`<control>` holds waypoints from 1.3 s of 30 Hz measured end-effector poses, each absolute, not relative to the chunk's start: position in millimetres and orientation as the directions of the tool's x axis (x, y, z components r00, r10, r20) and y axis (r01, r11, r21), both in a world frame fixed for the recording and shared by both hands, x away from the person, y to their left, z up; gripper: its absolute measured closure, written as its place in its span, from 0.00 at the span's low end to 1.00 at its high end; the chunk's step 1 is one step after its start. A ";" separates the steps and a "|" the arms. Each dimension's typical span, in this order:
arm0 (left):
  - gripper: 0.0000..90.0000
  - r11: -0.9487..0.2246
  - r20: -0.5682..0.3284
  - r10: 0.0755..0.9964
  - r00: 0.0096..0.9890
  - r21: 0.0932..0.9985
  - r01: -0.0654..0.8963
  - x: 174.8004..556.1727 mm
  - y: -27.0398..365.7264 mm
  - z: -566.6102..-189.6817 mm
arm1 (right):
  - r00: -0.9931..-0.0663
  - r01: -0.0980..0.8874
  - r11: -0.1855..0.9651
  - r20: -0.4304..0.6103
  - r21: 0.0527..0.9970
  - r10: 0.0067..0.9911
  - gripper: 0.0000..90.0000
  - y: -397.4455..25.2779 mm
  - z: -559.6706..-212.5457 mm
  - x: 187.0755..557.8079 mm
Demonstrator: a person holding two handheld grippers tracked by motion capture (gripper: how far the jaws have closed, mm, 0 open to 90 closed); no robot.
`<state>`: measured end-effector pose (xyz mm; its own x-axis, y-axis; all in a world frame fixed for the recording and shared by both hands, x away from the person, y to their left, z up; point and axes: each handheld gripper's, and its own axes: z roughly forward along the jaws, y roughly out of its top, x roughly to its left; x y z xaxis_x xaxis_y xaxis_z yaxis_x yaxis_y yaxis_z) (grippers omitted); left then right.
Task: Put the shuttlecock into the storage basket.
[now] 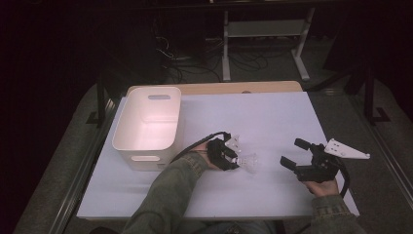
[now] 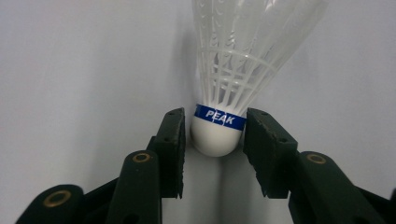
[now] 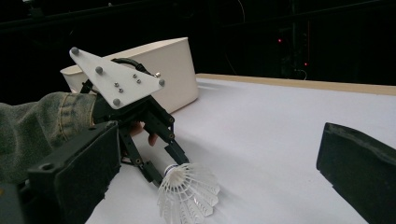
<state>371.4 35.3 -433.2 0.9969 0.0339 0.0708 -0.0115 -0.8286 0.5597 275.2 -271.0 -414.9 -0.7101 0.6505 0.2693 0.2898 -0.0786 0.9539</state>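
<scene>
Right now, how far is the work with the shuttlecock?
Done: the left gripper has its jaws around the cork of the shuttlecock, which lies on the table. In hand: the grasp, a small gap showing. Left: lifting it, probably into the white bin. The right gripper waits open.

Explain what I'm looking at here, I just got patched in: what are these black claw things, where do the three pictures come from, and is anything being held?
A person holds a hand-operated tool in each hand. The high view looks down on the white table; the other two views ride on the tools. The left gripper has its black fingers on either side of the rounded cork of a white plastic shuttlecock with a blue band, which lies on the table; whether they already squeeze it is unclear. The right gripper waits open and empty. A cream plastic bin stands on the left side of the table.
</scene>
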 end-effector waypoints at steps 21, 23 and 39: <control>0.71 -0.792 -0.023 0.090 0.996 0.604 0.085 377.3 38.8 -423.4 | -0.709 0.286 -0.081 0.268 0.955 0.652 0.00 -271.4 -415.2 275.2; 0.71 -0.780 -0.030 0.102 0.994 0.617 0.099 377.5 38.8 -421.3 | -0.710 0.288 -0.081 0.269 0.954 0.651 0.00 -271.4 -415.0 274.9; 0.71 -0.742 -0.056 0.164 0.985 0.652 0.160 369.7 47.5 -394.2 | -0.702 0.288 -0.087 0.272 0.954 0.658 0.00 -272.1 -415.4 274.8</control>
<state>369.7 47.5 -394.2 0.9850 0.1635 -0.0559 0.1601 -0.7415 0.6516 274.8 -272.1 -415.4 -0.7018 0.6583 0.2722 0.2882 -0.0871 0.9536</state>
